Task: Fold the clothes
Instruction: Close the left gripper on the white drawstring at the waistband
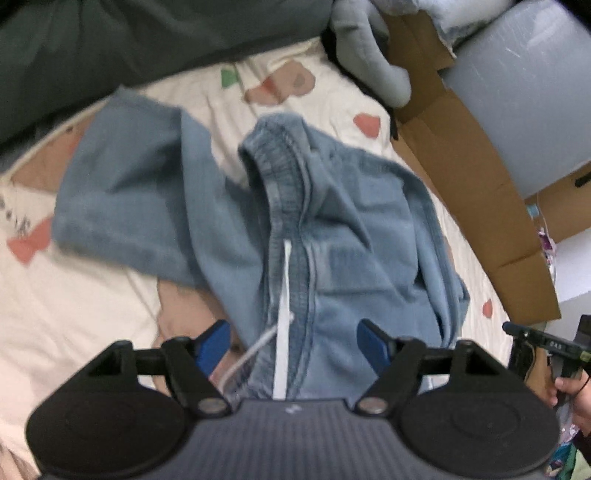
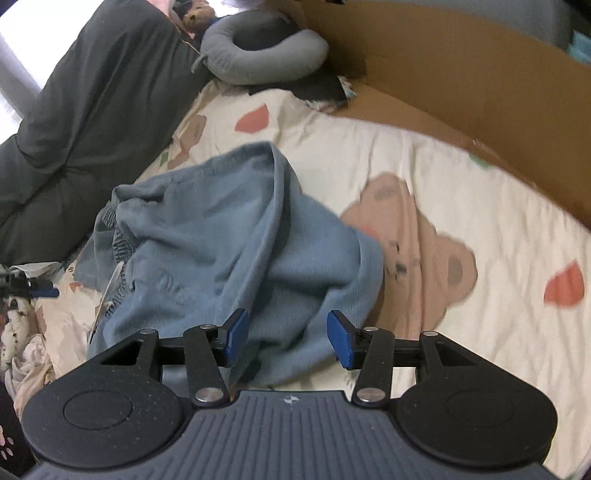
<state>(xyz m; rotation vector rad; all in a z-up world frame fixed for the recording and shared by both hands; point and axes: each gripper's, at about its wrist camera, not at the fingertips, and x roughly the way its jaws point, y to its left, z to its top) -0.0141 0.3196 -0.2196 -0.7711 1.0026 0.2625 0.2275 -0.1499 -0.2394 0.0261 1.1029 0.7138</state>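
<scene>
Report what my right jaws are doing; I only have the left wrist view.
Observer: The right gripper has its jaws apart over the blue garment, and the pads are not pressing it.
Operator: Say what is on the sheet beside that end of the cloth.
Observer: A brown bear print on the bedsheet, its near side partly covered by the garment's edge.
Operator: Name anything at the far end of the bed.
Observer: A small teddy bear sits beside the grey neck pillow.
</scene>
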